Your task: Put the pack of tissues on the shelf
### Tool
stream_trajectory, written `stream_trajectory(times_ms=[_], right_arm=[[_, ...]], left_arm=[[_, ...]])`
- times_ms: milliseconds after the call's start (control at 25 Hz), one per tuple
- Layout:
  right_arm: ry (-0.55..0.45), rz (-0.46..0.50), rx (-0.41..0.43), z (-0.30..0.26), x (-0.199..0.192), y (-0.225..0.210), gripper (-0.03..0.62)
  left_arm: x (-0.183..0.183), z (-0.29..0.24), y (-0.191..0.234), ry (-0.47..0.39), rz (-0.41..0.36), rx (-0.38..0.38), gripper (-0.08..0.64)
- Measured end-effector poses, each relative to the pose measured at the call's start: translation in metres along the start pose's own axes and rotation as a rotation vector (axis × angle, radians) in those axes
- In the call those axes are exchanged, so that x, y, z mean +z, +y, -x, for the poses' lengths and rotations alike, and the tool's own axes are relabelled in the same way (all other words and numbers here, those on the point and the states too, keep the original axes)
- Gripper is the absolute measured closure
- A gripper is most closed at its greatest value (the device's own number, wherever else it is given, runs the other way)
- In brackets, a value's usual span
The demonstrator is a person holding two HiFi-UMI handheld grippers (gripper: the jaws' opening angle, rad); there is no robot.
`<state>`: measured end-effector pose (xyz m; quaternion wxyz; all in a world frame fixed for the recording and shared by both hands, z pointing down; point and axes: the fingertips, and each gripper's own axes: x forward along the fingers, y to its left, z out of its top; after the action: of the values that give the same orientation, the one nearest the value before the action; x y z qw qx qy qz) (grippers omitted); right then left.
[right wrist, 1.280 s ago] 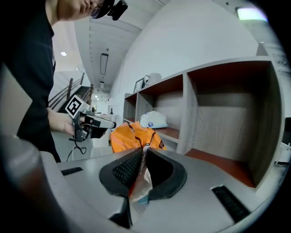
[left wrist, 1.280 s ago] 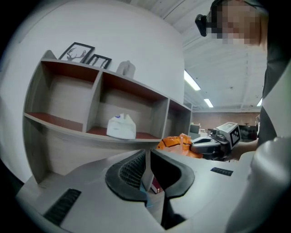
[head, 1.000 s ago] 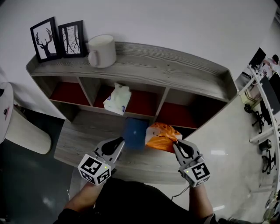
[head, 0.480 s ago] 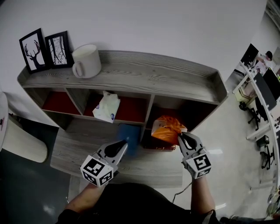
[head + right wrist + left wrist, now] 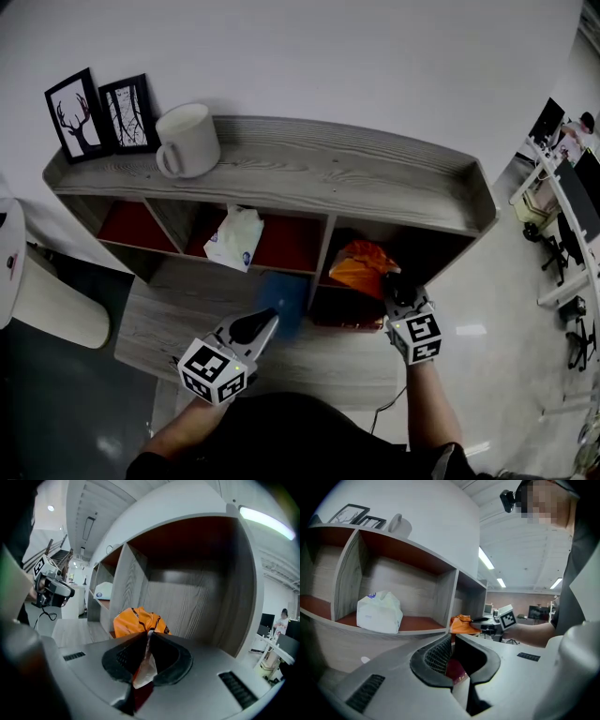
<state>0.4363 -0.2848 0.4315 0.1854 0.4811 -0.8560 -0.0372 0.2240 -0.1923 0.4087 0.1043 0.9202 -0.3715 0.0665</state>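
The crinkled orange plastic pack of tissues (image 5: 364, 267) is now sitting further forward, at the mouth of the grey wooden shelf's (image 5: 328, 164) right compartment. The left gripper (image 5: 269, 322) is hovering, jaws together and empty. The right gripper (image 5: 390, 284) is pinching the pack's wrapper.

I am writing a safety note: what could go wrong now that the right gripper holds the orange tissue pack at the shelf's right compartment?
1. The jaws of the right gripper pinch only a thin fold of wrapper on the orange tissue pack, so the pack may slip out or the wrapper may tear.
2. The pack looks close to the divider and could catch on it when pushed in.
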Motion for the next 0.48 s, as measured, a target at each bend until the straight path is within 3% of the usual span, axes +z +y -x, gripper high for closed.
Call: stream_trajectory(times_ms=[360, 480], right_arm=[[0.056, -0.043, -0.031, -0.029, -0.018, -0.002, 0.549], [0.038, -0.087, -0.035, -0.025, -0.015, -0.002, 0.519]], left_arm=[[-0.002, 0.014, 0.002, 0.009, 0.009, 0.020, 0.531], [-0.004, 0.019, 0.003, 0.013, 0.023, 0.027, 0.531]])
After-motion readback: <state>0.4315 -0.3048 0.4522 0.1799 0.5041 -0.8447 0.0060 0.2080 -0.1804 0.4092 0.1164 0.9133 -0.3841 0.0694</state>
